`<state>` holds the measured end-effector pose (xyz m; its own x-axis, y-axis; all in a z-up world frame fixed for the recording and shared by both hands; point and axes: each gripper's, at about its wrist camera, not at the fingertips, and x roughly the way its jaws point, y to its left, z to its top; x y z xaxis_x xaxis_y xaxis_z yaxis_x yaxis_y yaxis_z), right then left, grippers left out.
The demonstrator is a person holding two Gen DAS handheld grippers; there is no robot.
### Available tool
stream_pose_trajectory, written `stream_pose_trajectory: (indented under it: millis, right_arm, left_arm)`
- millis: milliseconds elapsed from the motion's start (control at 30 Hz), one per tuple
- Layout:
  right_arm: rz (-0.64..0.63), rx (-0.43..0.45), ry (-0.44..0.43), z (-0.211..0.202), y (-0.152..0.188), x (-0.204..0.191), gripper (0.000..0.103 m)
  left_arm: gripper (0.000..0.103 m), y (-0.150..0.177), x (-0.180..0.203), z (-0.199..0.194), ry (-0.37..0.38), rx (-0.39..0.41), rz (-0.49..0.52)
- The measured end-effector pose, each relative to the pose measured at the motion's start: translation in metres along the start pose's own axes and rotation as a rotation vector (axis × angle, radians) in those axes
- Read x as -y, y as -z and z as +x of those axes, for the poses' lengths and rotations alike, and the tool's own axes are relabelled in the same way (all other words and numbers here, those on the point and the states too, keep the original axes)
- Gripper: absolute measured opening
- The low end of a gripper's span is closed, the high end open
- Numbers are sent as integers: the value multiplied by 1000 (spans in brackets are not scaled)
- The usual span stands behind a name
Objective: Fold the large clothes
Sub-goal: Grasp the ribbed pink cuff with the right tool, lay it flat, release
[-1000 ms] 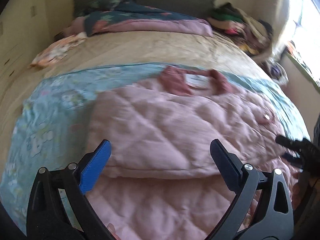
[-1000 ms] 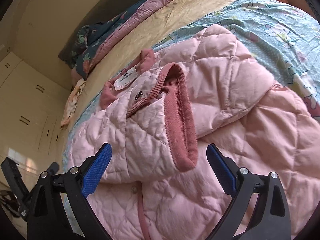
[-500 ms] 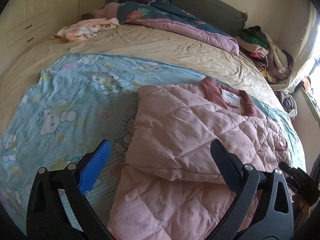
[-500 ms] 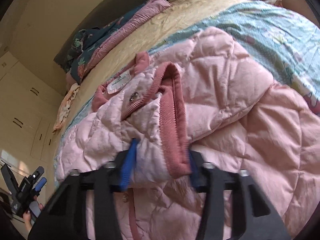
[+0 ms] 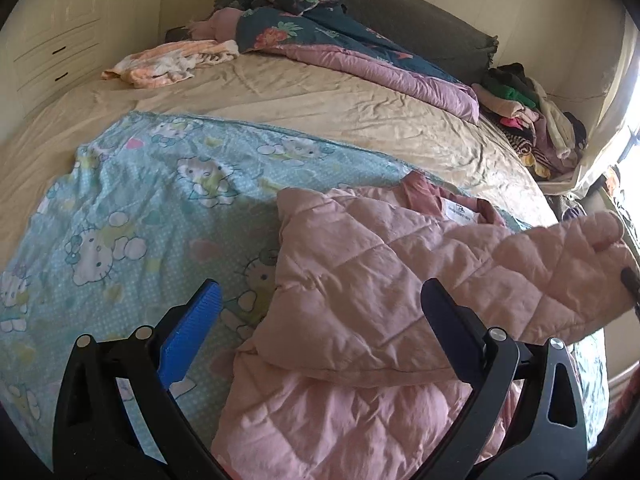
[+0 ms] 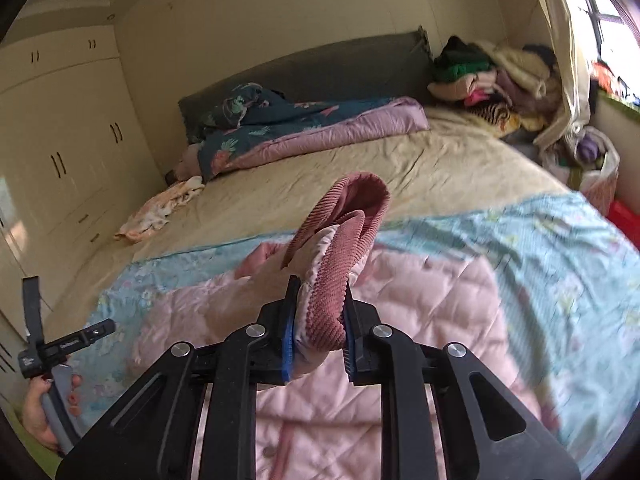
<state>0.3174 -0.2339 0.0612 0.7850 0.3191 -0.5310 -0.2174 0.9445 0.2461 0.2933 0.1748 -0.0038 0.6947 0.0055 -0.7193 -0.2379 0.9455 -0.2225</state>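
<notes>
The pink quilted jacket (image 5: 360, 304) lies on the turquoise cartoon-cat blanket (image 5: 132, 216) that covers the near part of the bed; in the left wrist view the jacket fills the area from the centre toward 5 o'clock, with one sleeve already folded across its body. Its darker pink collar with a white label (image 5: 460, 210) is at about 2 o'clock in that view. The right gripper (image 6: 318, 322) has just closed its jaws, and the pads now press from both sides on the ribbed dusty-pink cuff (image 6: 332, 280) of the other sleeve, which stands up above the jacket at the centre of the right wrist view. In the left wrist view this lifted sleeve (image 5: 560, 272) hangs in the air at 3 o'clock; the dark shape at its right edge is probably the right gripper, but the view there is too cut off to be sure. The left gripper (image 5: 320, 304) has its jaws wide apart with nothing between the pads, above the left edge of the jacket. A hand (image 6: 48, 412) holding its handle shows at 8 o'clock in the right wrist view. Farther away, the beige sheet (image 5: 320, 96) carries a dark floral quilt (image 5: 320, 28) at 12 o'clock, a small orange-and-white cloth (image 5: 168, 62) at 11 o'clock and a pile of clothes (image 5: 528, 116) at 2 o'clock. Cream wardrobe doors (image 6: 60, 152) stand at 9 o'clock in the right wrist view.
</notes>
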Motion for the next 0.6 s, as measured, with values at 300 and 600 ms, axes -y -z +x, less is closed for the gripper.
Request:
stream_pose_trajectory:
  millis: [300, 600]
  right_arm:
    - [63, -92, 73, 34, 29, 33, 18]
    - [108, -138, 91, 49, 47, 46, 18]
  left_arm:
    - [93, -2, 35, 25, 43, -53, 61]
    - [93, 14, 74, 45, 71, -108, 149]
